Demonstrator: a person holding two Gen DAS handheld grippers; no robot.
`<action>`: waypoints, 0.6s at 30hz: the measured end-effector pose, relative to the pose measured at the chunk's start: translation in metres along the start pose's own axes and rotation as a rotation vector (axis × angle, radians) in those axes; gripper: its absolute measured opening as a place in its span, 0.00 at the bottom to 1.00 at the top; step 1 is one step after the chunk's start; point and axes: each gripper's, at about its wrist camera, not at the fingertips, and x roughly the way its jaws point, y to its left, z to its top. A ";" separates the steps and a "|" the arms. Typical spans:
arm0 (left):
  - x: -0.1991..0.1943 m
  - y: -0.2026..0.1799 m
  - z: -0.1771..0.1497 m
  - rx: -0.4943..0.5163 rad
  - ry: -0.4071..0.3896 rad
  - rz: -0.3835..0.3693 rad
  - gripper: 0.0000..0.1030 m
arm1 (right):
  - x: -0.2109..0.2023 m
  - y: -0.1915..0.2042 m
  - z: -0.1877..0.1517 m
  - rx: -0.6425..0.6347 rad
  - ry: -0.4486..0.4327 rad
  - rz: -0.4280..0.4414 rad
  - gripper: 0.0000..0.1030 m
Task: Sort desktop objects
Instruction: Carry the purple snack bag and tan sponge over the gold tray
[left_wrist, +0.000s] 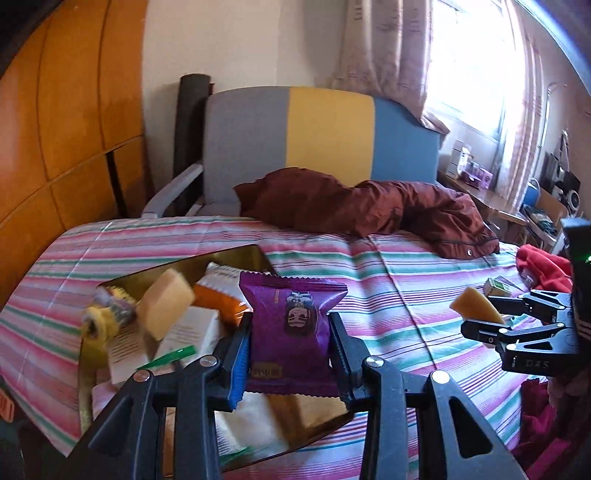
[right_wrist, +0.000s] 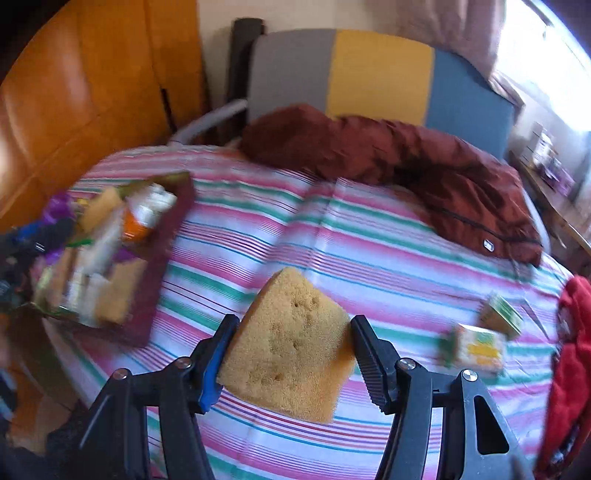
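Two grippers loaded | striped bed (right_wrist: 332, 236) | gold tray (left_wrist: 236, 254) of sorted items at 9 o'clock | right gripper (right_wrist: 291, 354) part-open, clamped on yellow sponge (right_wrist: 291, 343) above bed | left gripper (left_wrist: 290, 343) nearly closed, pinching purple snack packet (left_wrist: 291, 325) over tray

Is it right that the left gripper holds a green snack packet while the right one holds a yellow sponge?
Not quite: the snack packet in the left gripper is purple, as the left wrist view shows. The right gripper does hold a yellow sponge.
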 end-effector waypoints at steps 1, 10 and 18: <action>-0.001 0.004 -0.001 -0.007 -0.001 0.007 0.37 | 0.000 0.008 0.004 -0.004 -0.008 0.018 0.60; -0.003 0.047 -0.012 -0.083 0.009 0.056 0.37 | 0.010 0.075 0.030 -0.039 -0.042 0.158 0.60; 0.009 0.072 -0.017 -0.142 0.032 0.062 0.37 | 0.019 0.113 0.056 -0.064 -0.063 0.225 0.60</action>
